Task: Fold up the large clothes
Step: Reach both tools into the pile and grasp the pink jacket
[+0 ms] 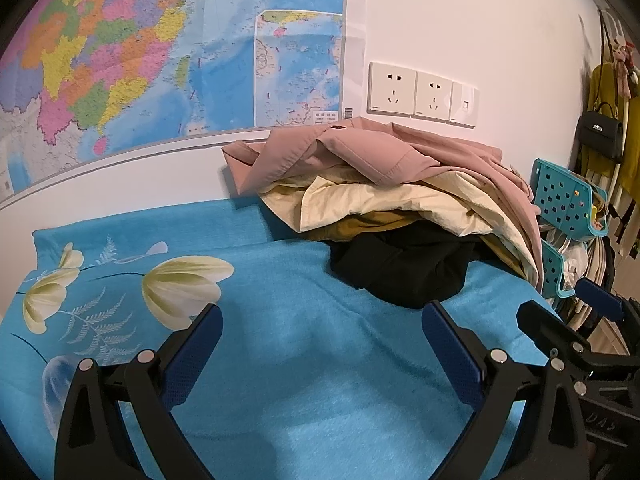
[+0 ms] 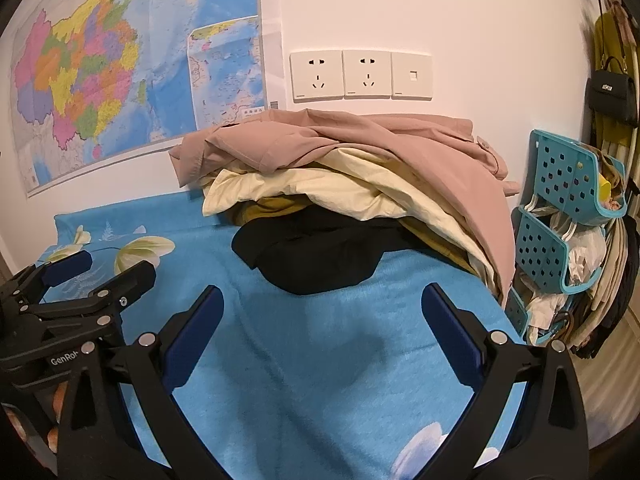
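Blue padded fingers of the left gripper (image 1: 322,320) stood spread wide at the bottom of the left wrist view, nothing between them, hovering over a turquoise blanket (image 1: 304,352) printed with pale flowers (image 1: 180,284) at lower left. The right gripper (image 2: 322,304) was likewise splayed open and empty above the same cloth, the other tool showing at the lower left edge of its frame. Beyond both, at frame centre, lay the pile of clothes (image 2: 352,196) on the blanket against the wall: a black garment (image 2: 316,256) lowest and nearest, a mustard layer, a cream piece (image 2: 320,188), and a dusty pink one (image 2: 360,144) on top. Just right of the pile stood teal perforated baskets (image 2: 560,184) stuffed with items. Behind, the white wall carried outlet plates (image 2: 360,74) above the pile, a coloured map (image 2: 100,68) at upper left, and a black handbag (image 2: 612,94) hanging at far right.
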Demonstrator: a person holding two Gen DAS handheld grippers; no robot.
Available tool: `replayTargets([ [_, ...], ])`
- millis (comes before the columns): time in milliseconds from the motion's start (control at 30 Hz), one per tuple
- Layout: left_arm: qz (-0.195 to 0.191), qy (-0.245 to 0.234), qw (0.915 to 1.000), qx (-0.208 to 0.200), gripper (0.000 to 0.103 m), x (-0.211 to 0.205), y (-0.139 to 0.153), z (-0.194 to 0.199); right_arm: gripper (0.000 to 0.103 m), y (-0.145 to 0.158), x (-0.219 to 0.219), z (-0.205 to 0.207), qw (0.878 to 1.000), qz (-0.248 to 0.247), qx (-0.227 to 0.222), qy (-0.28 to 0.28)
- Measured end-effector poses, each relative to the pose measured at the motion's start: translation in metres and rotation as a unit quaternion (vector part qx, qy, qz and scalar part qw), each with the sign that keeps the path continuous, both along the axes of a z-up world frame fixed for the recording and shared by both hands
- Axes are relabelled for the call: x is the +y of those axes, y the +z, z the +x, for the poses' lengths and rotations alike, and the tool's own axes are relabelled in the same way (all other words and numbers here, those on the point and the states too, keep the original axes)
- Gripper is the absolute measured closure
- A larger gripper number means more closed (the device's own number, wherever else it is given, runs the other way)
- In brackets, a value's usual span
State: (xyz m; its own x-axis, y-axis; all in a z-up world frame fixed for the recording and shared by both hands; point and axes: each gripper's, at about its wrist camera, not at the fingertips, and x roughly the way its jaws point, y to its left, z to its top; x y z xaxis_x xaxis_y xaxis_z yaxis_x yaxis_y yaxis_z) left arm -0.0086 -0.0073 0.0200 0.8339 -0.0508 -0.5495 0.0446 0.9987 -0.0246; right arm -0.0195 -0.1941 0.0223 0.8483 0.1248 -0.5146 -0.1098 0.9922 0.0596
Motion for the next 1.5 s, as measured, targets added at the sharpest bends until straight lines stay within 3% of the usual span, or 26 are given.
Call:
replayTargets([
  [433, -0.027, -0.02, 0.9992, 0.022, 0.007, -0.003, 0.001, 0.029, 0.006, 0.007, -0.006, 0.019, 0.999, -0.028, -0.009, 0.021],
  [900, -0.02, -0.016, 0.9994, 0.022, 0.007, -0.008, 0.01, 0.055, 0.006, 0.026, -0.015, 0.043, 0.998, -0.044, -0.032, 0.041],
  [1033, -0.031, -0.018, 0.9988, 0.033, 0.007, -0.006, 0.009, 0.076, 0.006, 0.043, -0.011, 0.077, 0.993, -0.088, -0.048, 0.057],
  [1167, -0.046, -0.018, 0.9975, 0.052, 0.007, -0.001, 0.008, 0.109, 0.006, 0.051, -0.01, 0.128, 0.992, -0.093, -0.03, 0.076],
  [1267, -0.087, -0.017, 0.9938, 0.067, 0.007, 0.007, 0.011, 0.138, 0.007, 0.054, -0.004, 0.169, 0.989, -0.119, -0.017, 0.081],
  [1433, -0.137, -0.027, 0.9875, 0.074, 0.007, 0.011, 0.016, 0.17, 0.019, 0.055, -0.006, 0.232, 0.991, -0.103, 0.028, 0.086],
  [1500, -0.158, -0.029, 0.9833, 0.085, 0.007, 0.011, 0.015, 0.186, 0.031, 0.048, -0.006, 0.25, 0.989, -0.103, 0.054, 0.087],
])
